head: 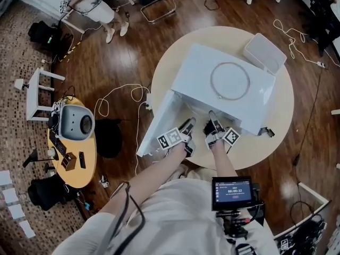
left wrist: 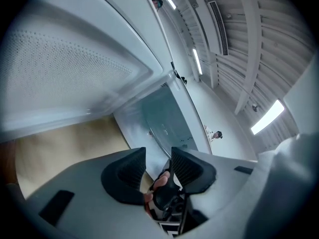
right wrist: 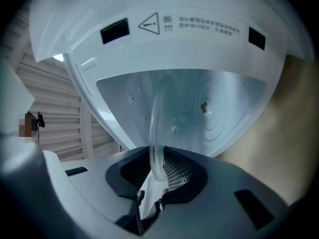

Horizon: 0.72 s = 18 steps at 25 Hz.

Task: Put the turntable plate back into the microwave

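Turntable plate (right wrist: 158,133) stands on edge in the microwave's (head: 194,70) open front, with its far part reaching into the cavity. My right gripper (right wrist: 157,167) is clenched on the plate's near rim, glass pinched between both pads. My left gripper (left wrist: 158,163) is released, with its jaws apart and gripping nothing. It sits at the same opening, just left of the right one, and the plate's edge shows just past its tips. The microwave door (head: 159,124) is swung open on the left side. The microwave sits on a round table (head: 265,137).
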Motion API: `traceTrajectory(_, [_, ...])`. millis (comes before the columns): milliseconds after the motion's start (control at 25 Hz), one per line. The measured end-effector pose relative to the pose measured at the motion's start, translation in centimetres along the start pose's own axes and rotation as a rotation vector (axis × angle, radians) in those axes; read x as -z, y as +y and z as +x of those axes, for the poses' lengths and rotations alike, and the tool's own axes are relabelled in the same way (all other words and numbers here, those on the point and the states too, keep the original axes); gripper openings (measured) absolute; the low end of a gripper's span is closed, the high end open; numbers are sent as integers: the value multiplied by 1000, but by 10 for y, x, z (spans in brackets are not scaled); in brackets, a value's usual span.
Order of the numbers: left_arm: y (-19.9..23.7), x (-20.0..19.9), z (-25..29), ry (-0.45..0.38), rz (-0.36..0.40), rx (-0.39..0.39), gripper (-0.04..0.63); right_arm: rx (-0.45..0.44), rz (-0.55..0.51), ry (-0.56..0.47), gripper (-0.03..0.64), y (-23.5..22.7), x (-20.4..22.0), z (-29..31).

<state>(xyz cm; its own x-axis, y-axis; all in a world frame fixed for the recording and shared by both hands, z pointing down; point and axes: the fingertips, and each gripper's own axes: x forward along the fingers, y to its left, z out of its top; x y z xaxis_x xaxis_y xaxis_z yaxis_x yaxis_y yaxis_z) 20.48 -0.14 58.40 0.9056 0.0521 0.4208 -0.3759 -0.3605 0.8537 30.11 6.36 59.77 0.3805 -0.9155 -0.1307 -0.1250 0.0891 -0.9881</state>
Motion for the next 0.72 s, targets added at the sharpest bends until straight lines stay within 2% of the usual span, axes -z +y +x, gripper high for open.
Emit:
traceTrajectory(200, [-8,-3,-1,11,20,14,146,15,-37,-21,75,-14,-10,9])
traceTrajectory(360, [-11,4,-4,43,34,22,146,56,-20,-52,75,-30,-17,15])
traceTrajectory(520, [-16,9,-6,70,56,29,146,82,-123,-62,75,-41,-31,21])
traceTrajectory(640, [-15,7,-8,79,63,27,146,100,-53,-98,75,-43,-31,24])
traceTrajectory(720, [-13,5,-10,84,69,21,146,113,-48,-115,75,-48,-32,24])
